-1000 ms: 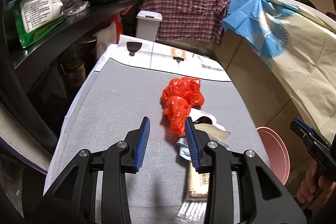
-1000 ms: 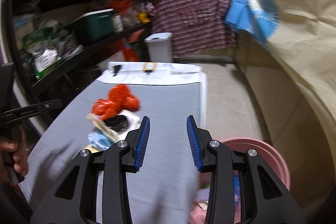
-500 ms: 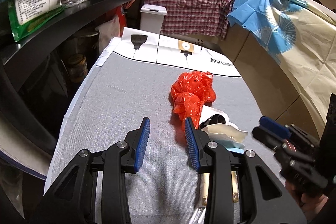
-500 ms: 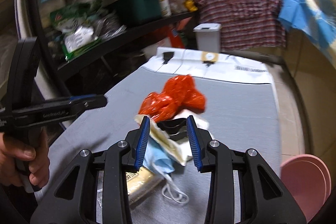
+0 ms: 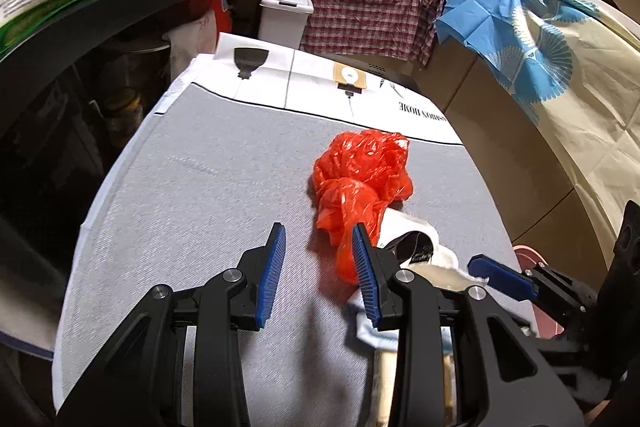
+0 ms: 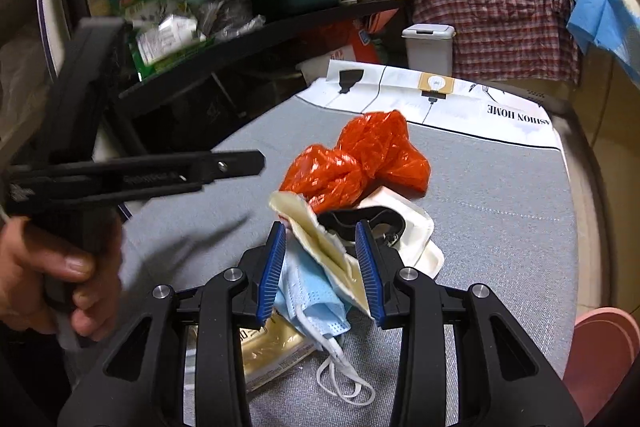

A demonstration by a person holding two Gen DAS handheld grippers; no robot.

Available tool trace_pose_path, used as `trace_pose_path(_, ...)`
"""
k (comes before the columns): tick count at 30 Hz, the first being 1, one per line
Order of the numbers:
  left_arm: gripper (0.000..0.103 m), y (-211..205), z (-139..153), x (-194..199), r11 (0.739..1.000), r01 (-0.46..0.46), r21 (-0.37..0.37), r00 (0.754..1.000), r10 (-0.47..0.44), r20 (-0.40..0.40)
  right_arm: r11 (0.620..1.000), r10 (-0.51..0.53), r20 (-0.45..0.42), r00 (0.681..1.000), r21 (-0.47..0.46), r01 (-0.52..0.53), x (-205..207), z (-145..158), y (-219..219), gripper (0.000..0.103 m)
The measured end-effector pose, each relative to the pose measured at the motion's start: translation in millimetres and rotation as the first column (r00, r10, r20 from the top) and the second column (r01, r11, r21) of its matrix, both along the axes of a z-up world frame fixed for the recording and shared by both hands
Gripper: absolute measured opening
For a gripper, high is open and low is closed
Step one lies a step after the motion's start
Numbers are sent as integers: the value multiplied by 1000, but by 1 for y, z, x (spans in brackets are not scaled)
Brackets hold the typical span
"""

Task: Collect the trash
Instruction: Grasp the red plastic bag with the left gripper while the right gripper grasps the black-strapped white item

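A trash pile lies on the grey-covered table (image 5: pixel 208 195): a crumpled red plastic bag (image 5: pixel 360 179) (image 6: pixel 360 159), a cream paper scrap (image 6: pixel 320 235), a blue face mask (image 6: pixel 316 299), a white tray (image 6: pixel 412 227) with a black strap on it, and a tan packet (image 6: pixel 272 347). My left gripper (image 5: pixel 318 267) is open over bare cloth, its right pad beside the bag's lower tail. My right gripper (image 6: pixel 320 263) is open, and its pads straddle the cream scrap and mask without pressing them. Each gripper shows in the other's view (image 6: pixel 256 163) (image 5: pixel 480 267).
A pink bin (image 6: pixel 600 347) (image 5: pixel 526 253) stands off the table's right side. A small white lidded can (image 5: pixel 286 15) is beyond the far end. Black shelves (image 6: pixel 248 43) crowded with packets run along the left. A plaid shirt and a blue-and-cream cloth hang behind and to the right.
My right gripper swung left from over the pink bin and sank onto the pile. My left gripper moved forward and down towards the red bag. Neither gripper's jaws changed their gap.
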State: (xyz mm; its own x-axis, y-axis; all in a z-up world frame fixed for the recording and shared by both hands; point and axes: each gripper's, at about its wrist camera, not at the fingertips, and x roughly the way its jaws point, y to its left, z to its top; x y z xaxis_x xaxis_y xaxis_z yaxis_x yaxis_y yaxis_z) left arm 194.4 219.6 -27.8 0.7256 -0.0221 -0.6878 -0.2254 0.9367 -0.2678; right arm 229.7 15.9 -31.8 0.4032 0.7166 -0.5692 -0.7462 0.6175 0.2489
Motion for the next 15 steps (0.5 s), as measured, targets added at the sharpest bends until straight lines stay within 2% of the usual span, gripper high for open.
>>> trace_pose_path(2,34,-1,0,4,1000,4,-5,1000,-4,3,998,-19,-29,999,64,21,11,4,-11,37)
trace_pose_path(5,34,-3,-3,10,1000,13,-13,1000,-13,3,992,-58,-73,996,108,66,29,5,-21,38)
trace_pose_path(10,34,-4,-13,20,999,32,-29,999,-32,-15,992,-115,-153,982,33,122,61,-19,-15,35)
trace_pose_path(15,34,-7,-18,26,998,49,-35,998,-50,-23,996,-81,-177,981,-39,75,70,-37,5,33)
